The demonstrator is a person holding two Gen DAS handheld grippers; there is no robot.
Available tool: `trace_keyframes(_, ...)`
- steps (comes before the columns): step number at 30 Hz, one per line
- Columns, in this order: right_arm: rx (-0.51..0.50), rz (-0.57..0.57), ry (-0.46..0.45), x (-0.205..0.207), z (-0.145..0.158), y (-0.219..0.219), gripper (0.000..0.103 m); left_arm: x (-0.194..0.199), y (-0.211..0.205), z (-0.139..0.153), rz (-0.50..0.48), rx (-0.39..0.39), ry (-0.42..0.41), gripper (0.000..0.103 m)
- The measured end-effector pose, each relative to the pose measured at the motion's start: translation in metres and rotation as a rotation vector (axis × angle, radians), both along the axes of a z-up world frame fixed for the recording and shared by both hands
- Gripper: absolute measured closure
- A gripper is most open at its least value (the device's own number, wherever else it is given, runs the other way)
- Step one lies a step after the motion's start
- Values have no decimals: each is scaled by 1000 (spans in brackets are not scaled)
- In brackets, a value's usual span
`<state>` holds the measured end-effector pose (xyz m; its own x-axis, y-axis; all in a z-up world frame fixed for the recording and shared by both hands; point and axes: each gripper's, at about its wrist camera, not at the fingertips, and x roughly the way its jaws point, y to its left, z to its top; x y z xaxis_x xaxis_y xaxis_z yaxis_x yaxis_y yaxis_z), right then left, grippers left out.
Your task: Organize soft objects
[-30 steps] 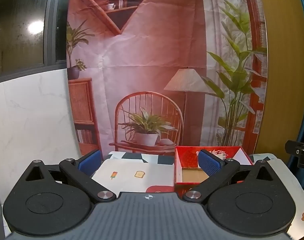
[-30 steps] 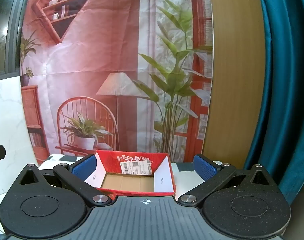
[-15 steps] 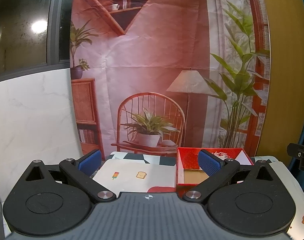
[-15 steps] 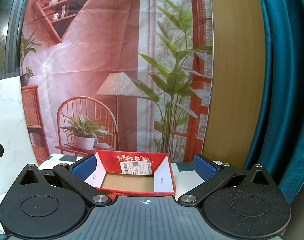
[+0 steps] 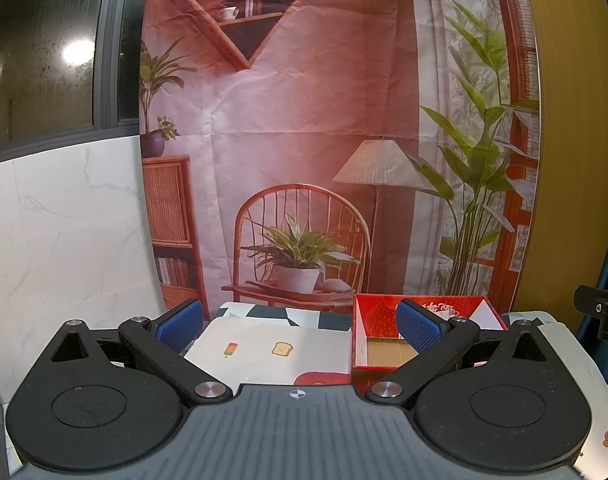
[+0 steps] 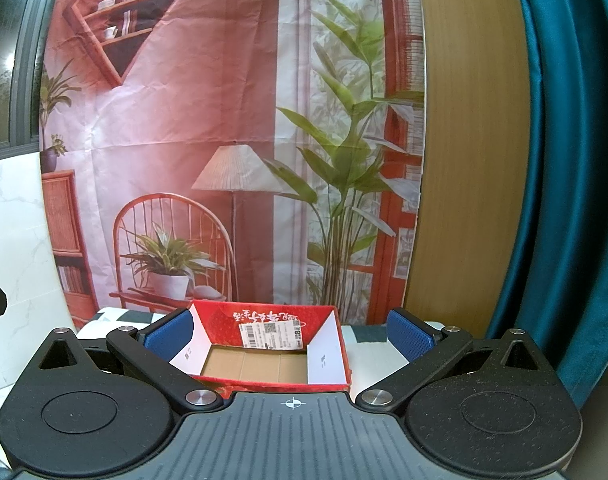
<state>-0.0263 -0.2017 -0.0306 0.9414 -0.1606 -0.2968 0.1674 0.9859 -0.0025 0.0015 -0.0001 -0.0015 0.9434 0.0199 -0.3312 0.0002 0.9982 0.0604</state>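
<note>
An open red cardboard box [image 6: 263, 320] with a bare brown floor and a white label on its far wall stands on the table straight ahead in the right wrist view. It also shows in the left wrist view [image 5: 368, 312], to the right. My left gripper [image 5: 299, 324] is open and holds nothing, above a white printed cloth [image 5: 279, 340]. My right gripper [image 6: 289, 332] is open and holds nothing, with its blue pads [image 6: 408, 336] on either side of the box. No soft object shows in either view.
A printed backdrop [image 5: 304, 140] of a chair, lamp and plants hangs behind the table. A white marble-look panel [image 5: 63, 240] stands at the left. A wooden panel [image 6: 464, 160] and a teal curtain [image 6: 564, 160] are at the right. Part of the other gripper [image 5: 602, 312] shows at the right edge.
The left wrist view has shifted slightly, so the backdrop and box sit a little to the right and lower. The right wrist view has barely changed. Both grippers stayed open.
</note>
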Motion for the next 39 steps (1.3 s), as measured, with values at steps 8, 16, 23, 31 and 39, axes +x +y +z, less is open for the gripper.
trace_keyframes(8, 0, 0, 0, 0, 0, 0, 0, 0, 0, 0, -1, 0, 0, 0)
trace_keyframes(16, 0, 0, 0, -1, 0, 0, 0, 0, 1, 0, -1, 0, 0, 0)
trace_keyframes(23, 0, 0, 1, -1, -1, 0, 0, 0, 1, 0, -1, -2, 0, 0)
trace_keyframes(31, 1, 0, -1, -1, 0, 0, 0, 0, 1, 0, -1, -2, 1, 0)
trace_keyframes(39, 0, -1, -1, -5, 1, 4, 0, 0, 1, 0, -1, -3, 0, 0)
